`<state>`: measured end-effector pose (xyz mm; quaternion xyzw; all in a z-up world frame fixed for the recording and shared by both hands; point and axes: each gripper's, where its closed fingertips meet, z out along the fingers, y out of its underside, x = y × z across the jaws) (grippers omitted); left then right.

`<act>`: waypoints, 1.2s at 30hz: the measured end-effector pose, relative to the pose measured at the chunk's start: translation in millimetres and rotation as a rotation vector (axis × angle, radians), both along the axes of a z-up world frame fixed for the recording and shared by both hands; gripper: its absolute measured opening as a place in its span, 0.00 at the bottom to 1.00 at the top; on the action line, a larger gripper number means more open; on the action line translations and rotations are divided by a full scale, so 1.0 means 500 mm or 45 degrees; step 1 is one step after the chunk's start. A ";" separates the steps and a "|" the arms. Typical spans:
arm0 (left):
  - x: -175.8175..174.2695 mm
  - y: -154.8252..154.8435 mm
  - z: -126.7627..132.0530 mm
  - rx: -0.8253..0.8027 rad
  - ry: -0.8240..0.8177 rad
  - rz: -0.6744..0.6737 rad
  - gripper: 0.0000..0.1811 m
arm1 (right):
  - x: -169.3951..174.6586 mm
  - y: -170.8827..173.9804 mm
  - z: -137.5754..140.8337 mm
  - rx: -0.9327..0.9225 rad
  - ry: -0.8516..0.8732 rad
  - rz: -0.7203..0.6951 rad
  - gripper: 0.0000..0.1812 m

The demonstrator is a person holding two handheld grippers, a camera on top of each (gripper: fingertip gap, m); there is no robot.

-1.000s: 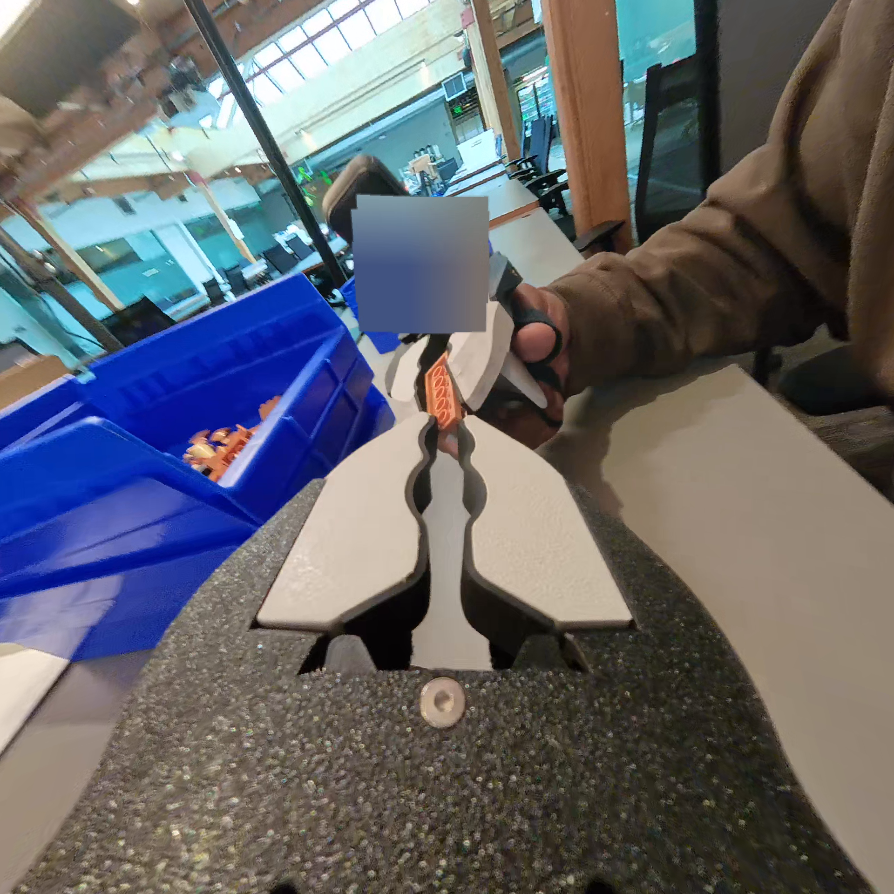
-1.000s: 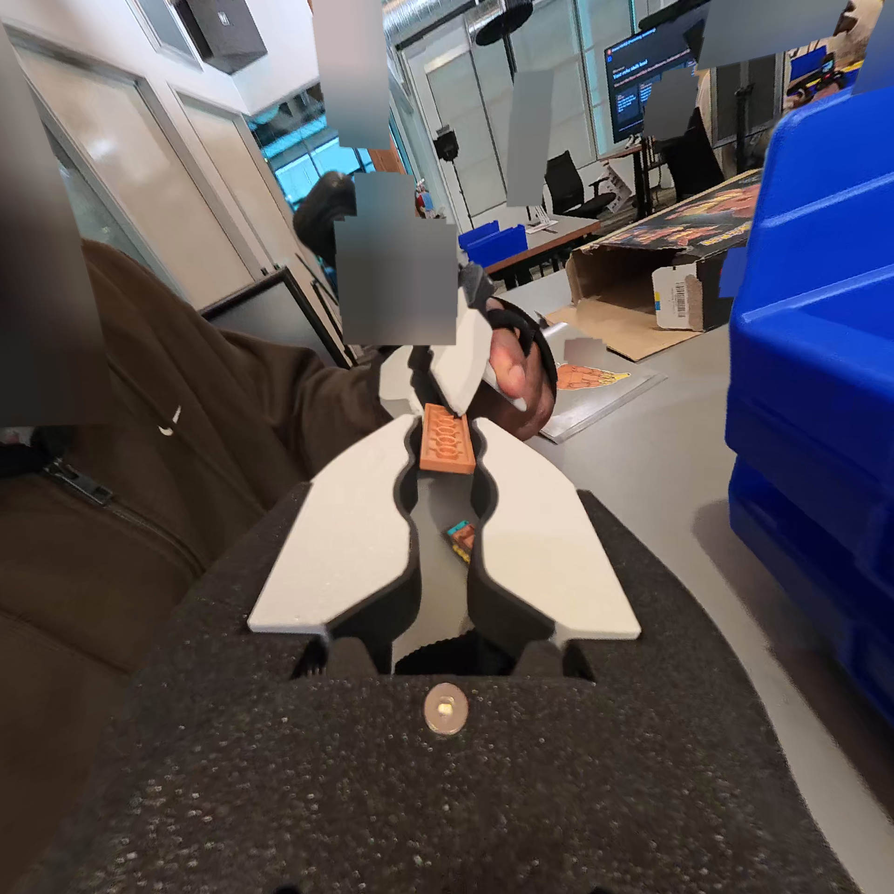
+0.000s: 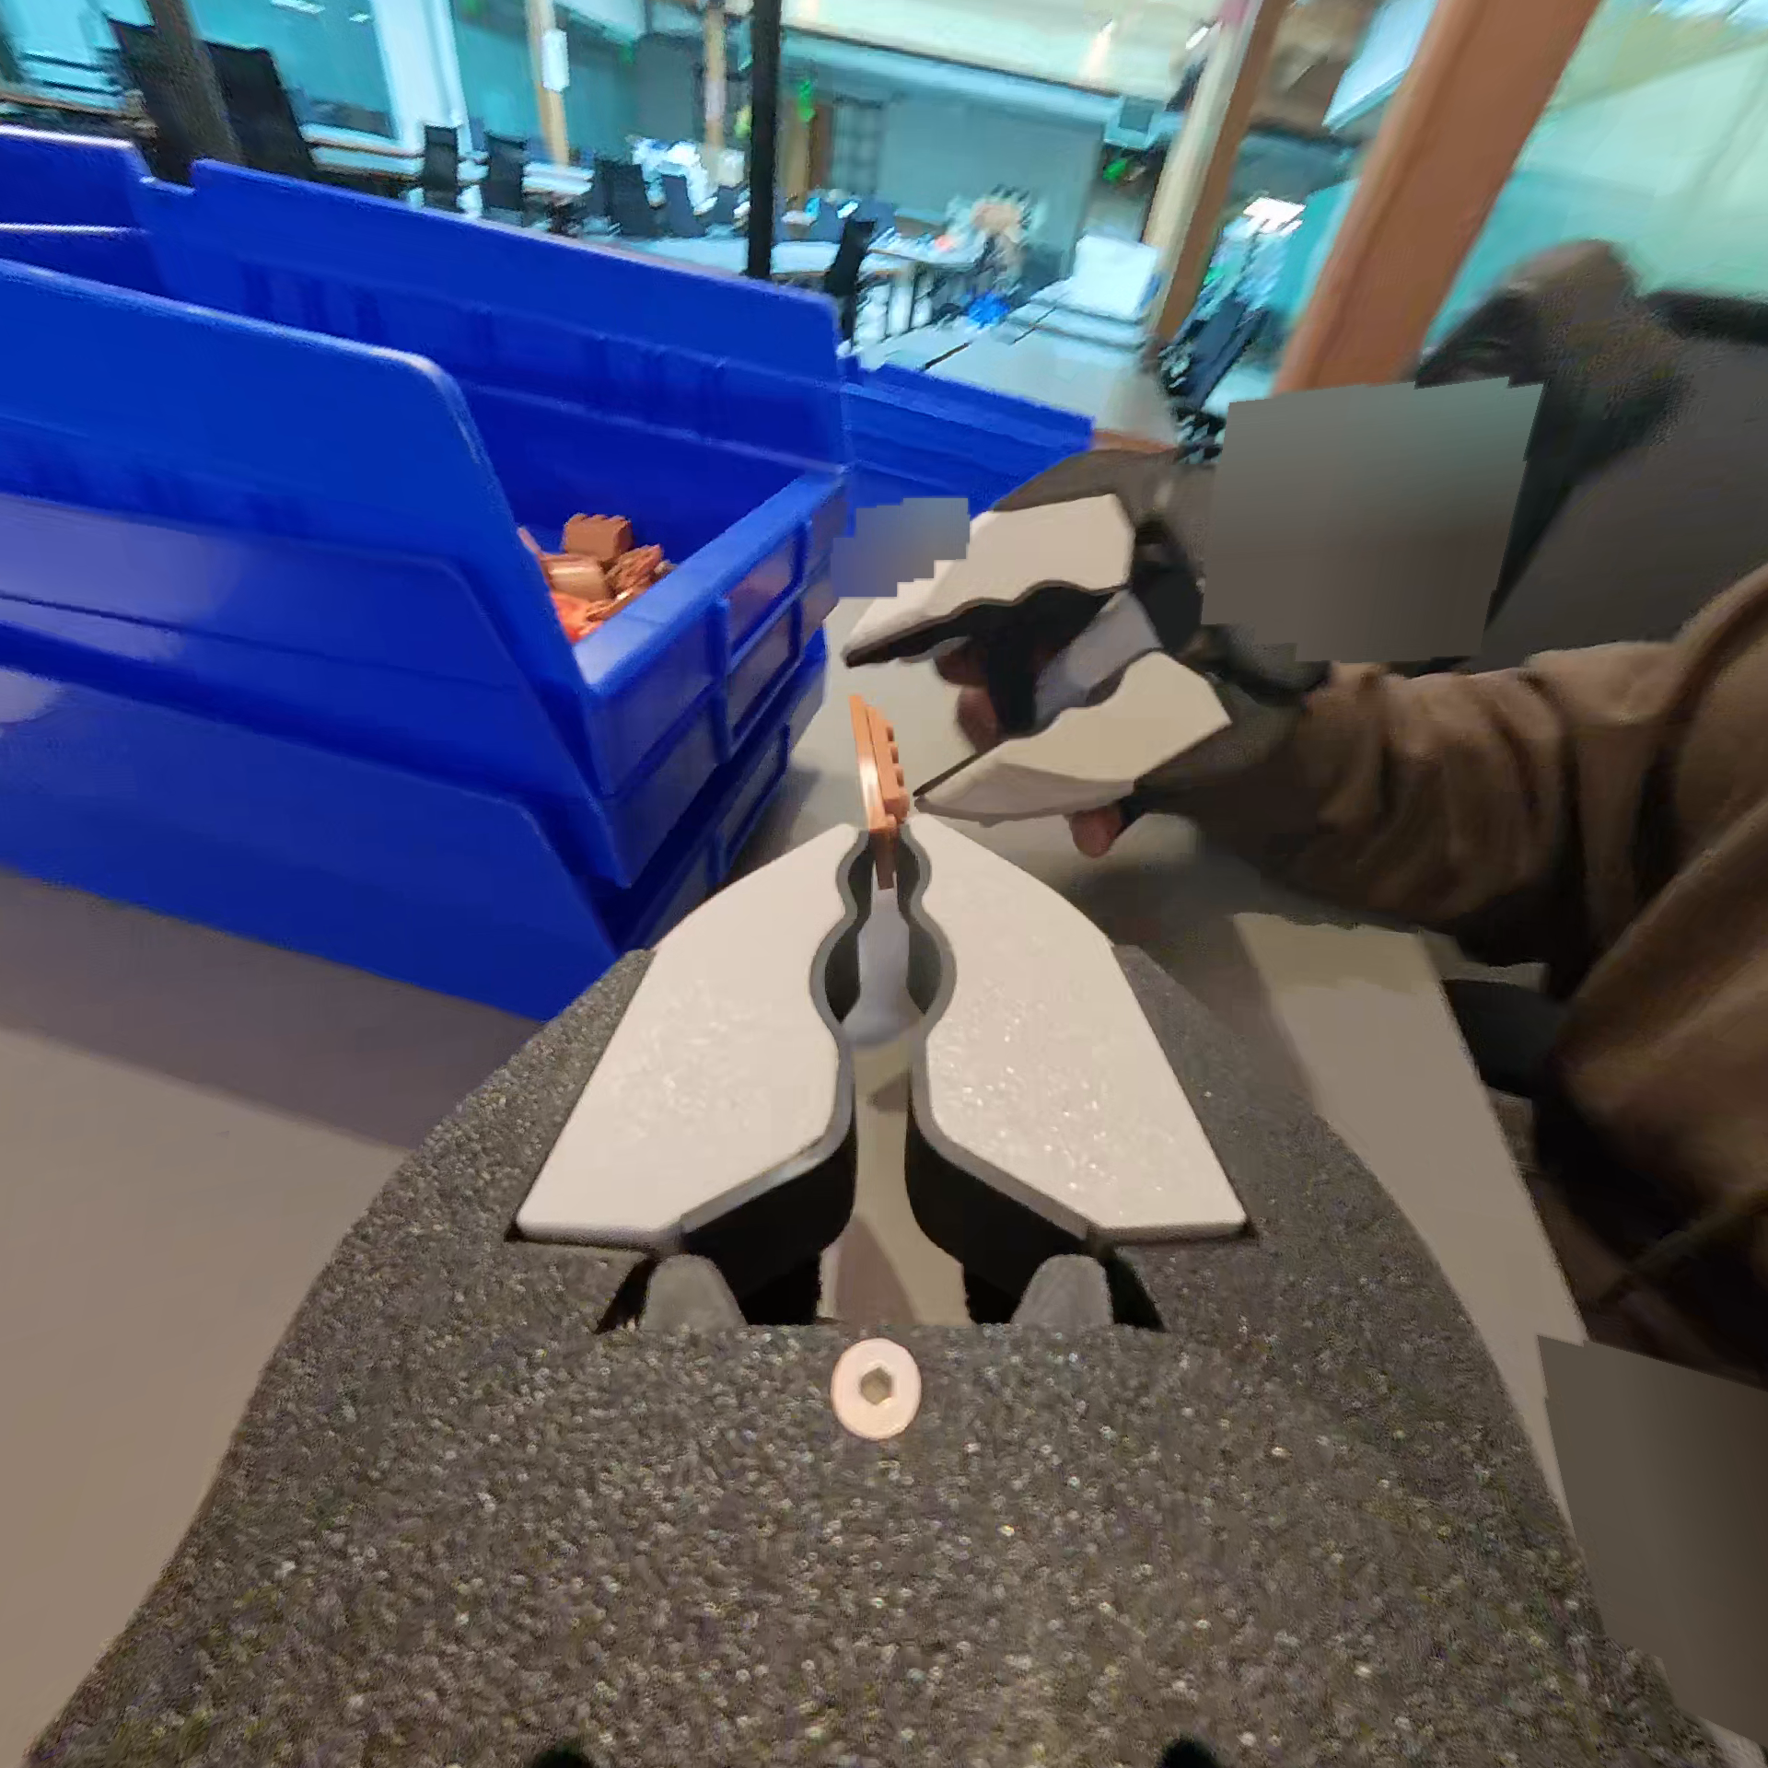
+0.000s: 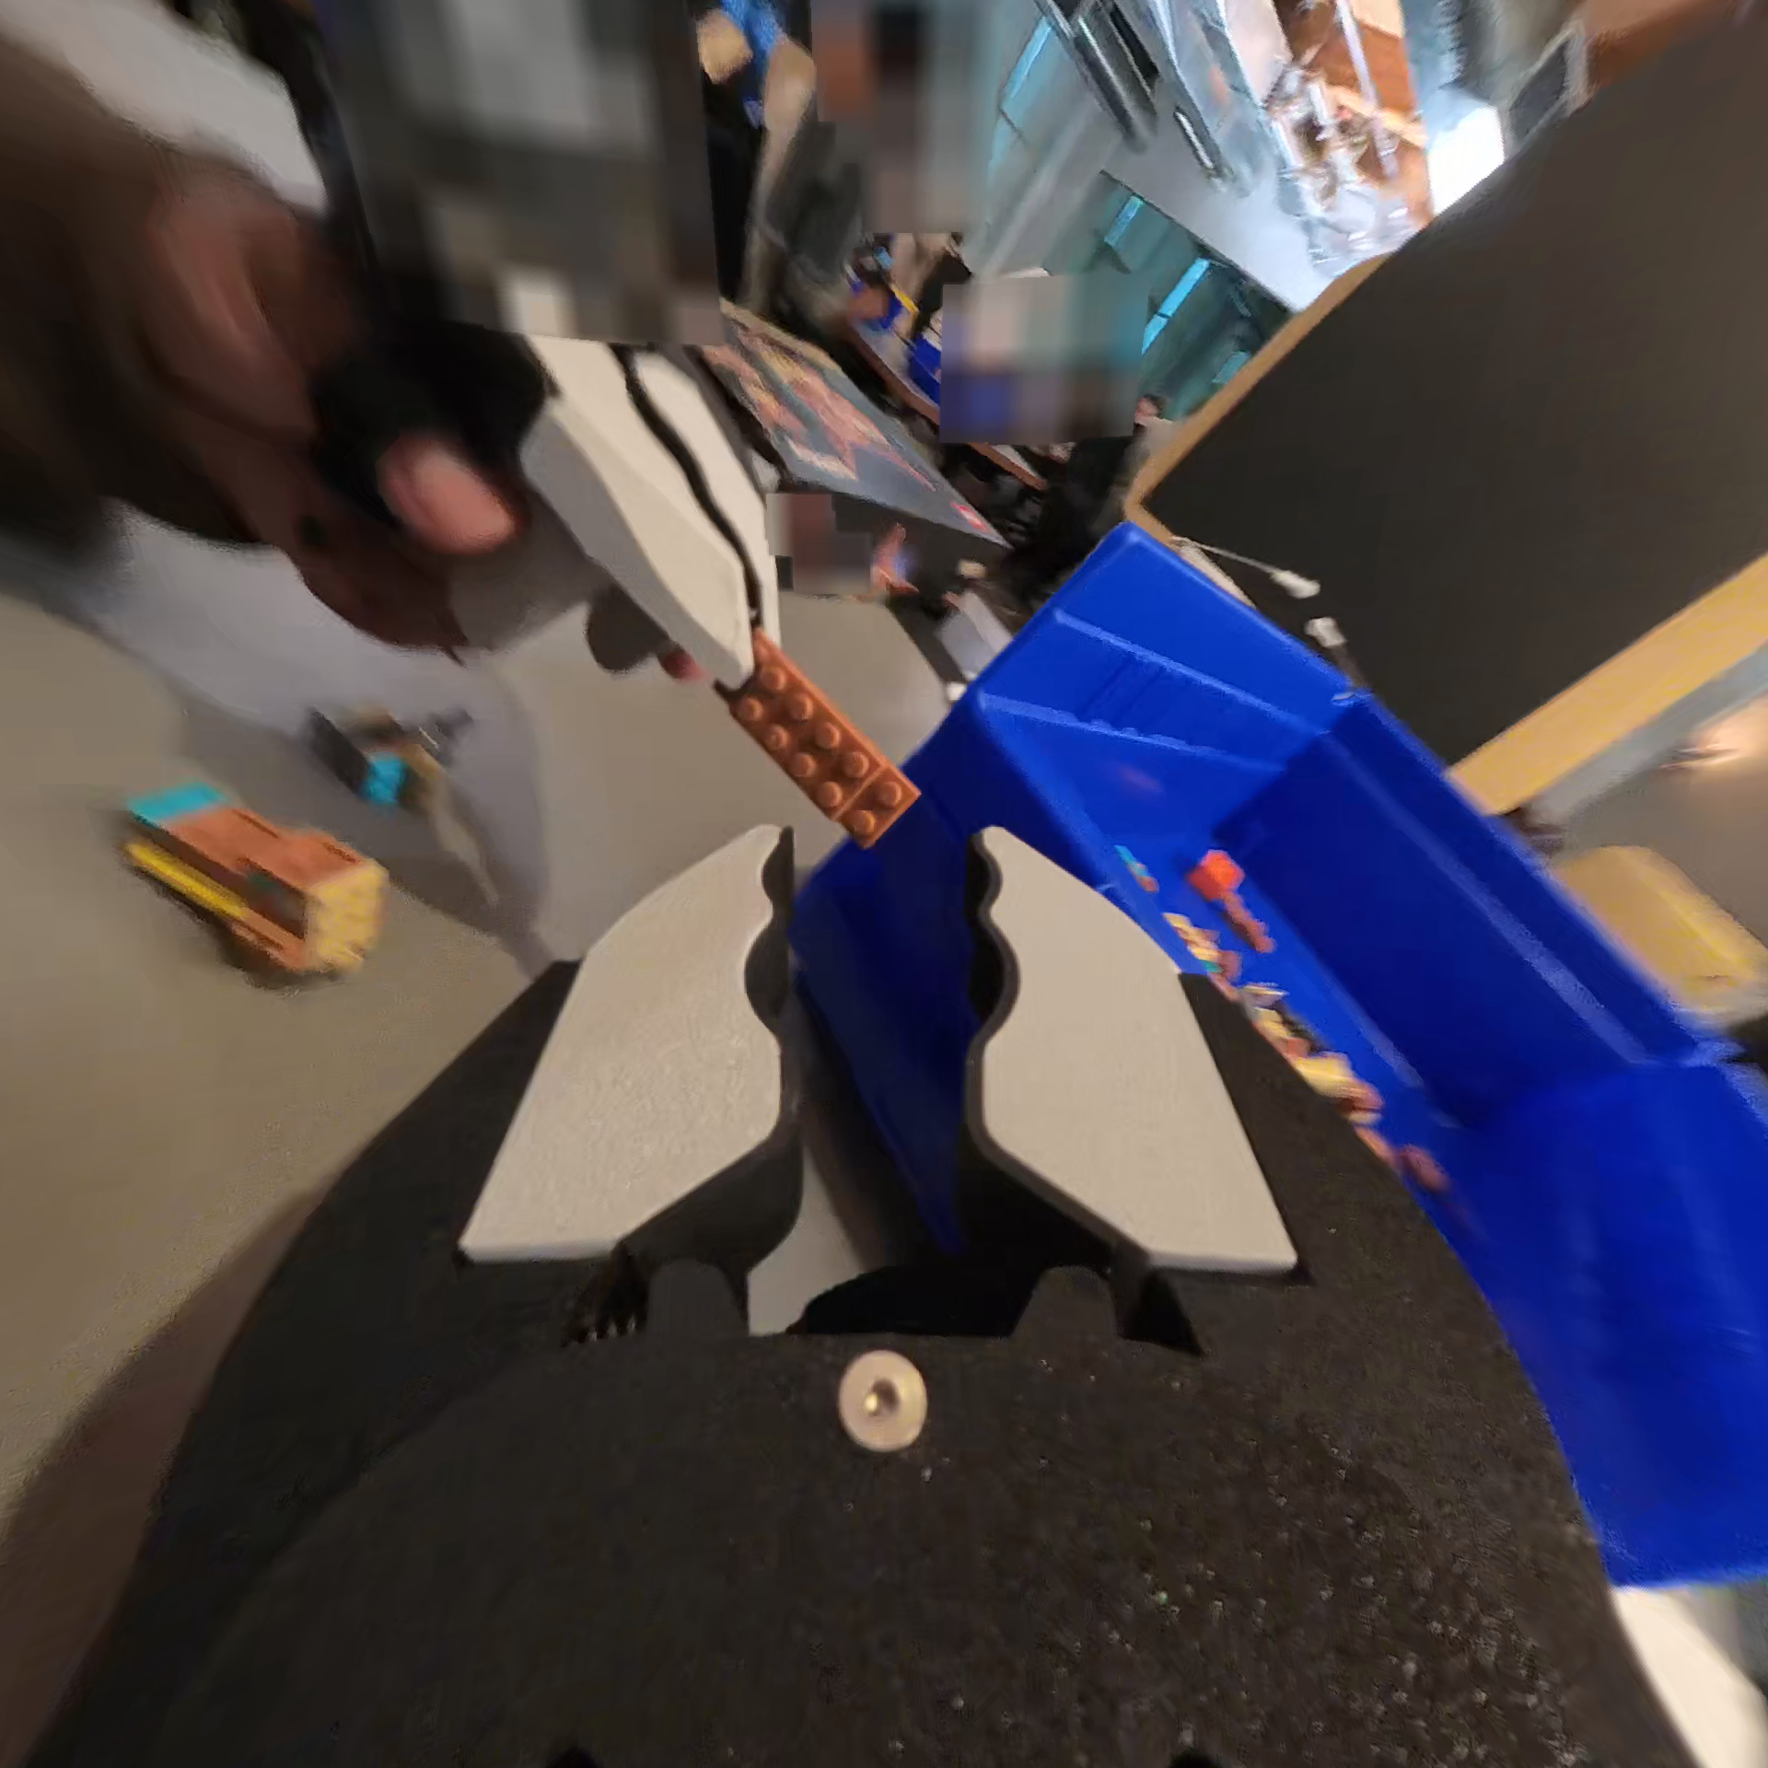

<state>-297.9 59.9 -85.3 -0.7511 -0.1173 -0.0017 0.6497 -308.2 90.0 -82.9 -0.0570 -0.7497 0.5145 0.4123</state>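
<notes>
My left gripper (image 3: 885, 840) is shut on the lower end of a thin orange studded plate (image 3: 875, 765), which stands upright out of its tips. In the right wrist view the same plate (image 4: 813, 746) sticks out of the left gripper (image 4: 732, 665), held by a hand. My right gripper (image 4: 880, 842) is open and empty, its jaws on either side of the plate's free end and not touching it. It also shows in the left wrist view (image 3: 899, 722), open, just right of the plate. Everything is above a grey table (image 3: 191, 1148).
Stacked blue bins (image 3: 670, 660) stand to the left of the left gripper and hold orange bricks (image 3: 593, 574). The right wrist view shows a blue bin (image 4: 1244, 765) with mixed bricks (image 4: 1244, 947), and a small built block model (image 4: 268, 890) on the table. A brown sleeve (image 3: 1435, 784) reaches in at the right. The gap from one gripper's tips to the other's is roughly 4 cm.
The right gripper has let go of the orange plate and opened. The left gripper now holds the plate alone. Both views have swung toward the blue bins.
</notes>
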 end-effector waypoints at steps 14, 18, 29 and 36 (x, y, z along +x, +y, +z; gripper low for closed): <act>0.019 0.027 -0.040 -0.215 0.001 0.130 0.02 | -0.013 -0.048 -0.043 0.664 0.705 -0.319 0.10; 0.022 0.026 -0.035 -0.137 -0.141 0.081 0.02 | -0.007 -0.049 -0.038 0.651 0.713 -0.299 0.10; 0.040 0.021 -0.020 0.023 -0.265 -0.184 0.02 | 0.021 -0.059 -0.029 0.445 0.564 -0.143 0.10; 0.055 0.015 -0.015 0.030 -0.160 -0.296 0.02 | 0.047 -0.070 -0.026 0.216 0.308 0.056 0.10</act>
